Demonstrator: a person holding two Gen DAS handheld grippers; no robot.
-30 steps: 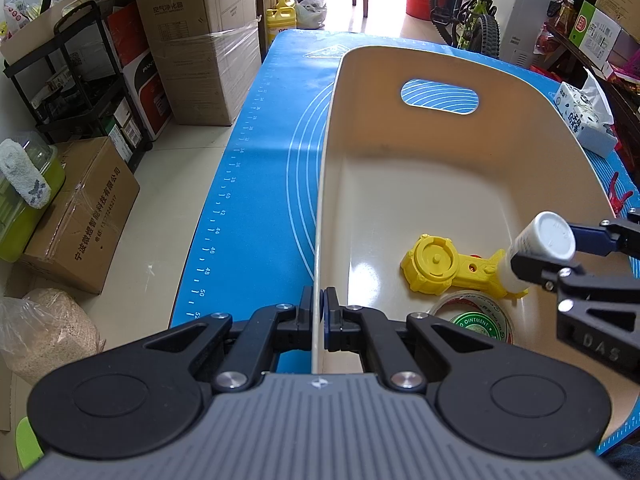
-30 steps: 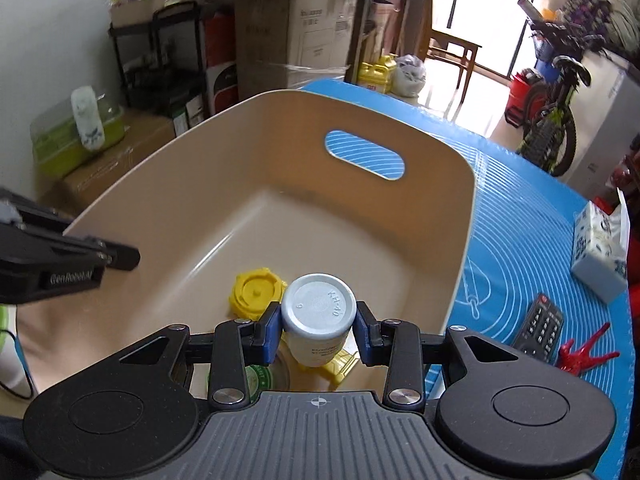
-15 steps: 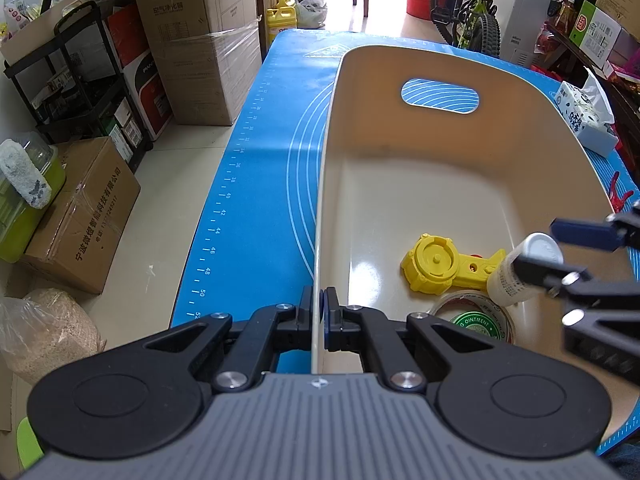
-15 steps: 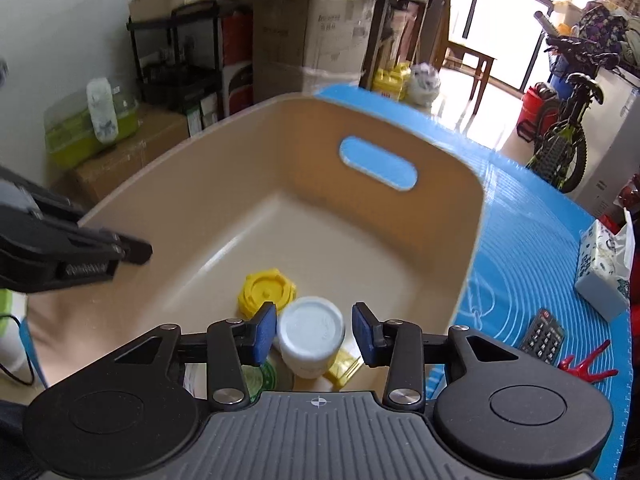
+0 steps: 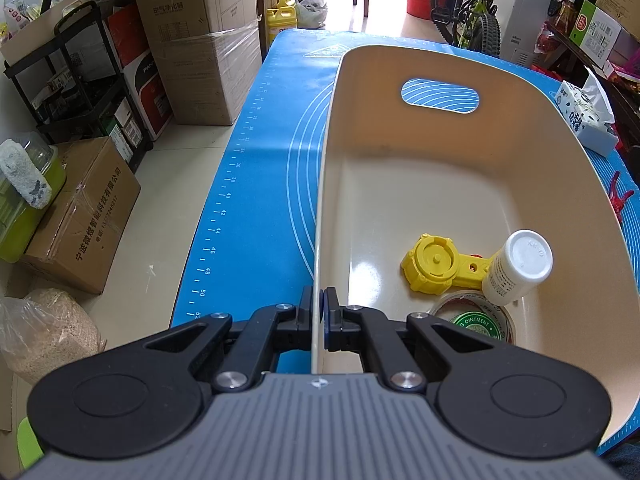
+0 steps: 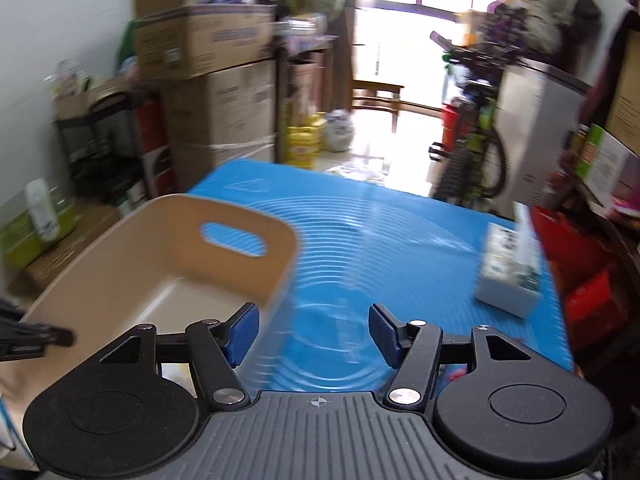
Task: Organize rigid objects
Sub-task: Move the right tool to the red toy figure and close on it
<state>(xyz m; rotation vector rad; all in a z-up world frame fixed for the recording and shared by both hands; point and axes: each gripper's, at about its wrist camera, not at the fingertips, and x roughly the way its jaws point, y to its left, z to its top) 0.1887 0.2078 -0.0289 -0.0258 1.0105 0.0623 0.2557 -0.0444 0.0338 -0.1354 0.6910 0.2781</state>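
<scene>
A beige bin [image 5: 440, 168] stands on the blue mat [image 5: 260, 152]. My left gripper [image 5: 319, 310] is shut on the bin's near left rim. Inside the bin a white capped bottle [image 5: 516, 268] leans on a yellow plastic part [image 5: 436, 266] and a tape roll [image 5: 476, 318]. My right gripper [image 6: 314, 332] is open and empty, above the mat to the right of the bin [image 6: 132, 276]. The right wrist view is motion-blurred.
A tissue box [image 6: 510, 266] sits on the mat at the right, also in the left wrist view [image 5: 584, 116]. A red clip [image 5: 620, 198] lies past the bin's right wall. Cardboard boxes [image 5: 200, 40] and a black rack [image 5: 68, 76] stand on the floor at the left.
My right gripper opened and let go of the white bottle, which now rests in the bin. The right gripper then pulled back and swung right, out of the left wrist view.
</scene>
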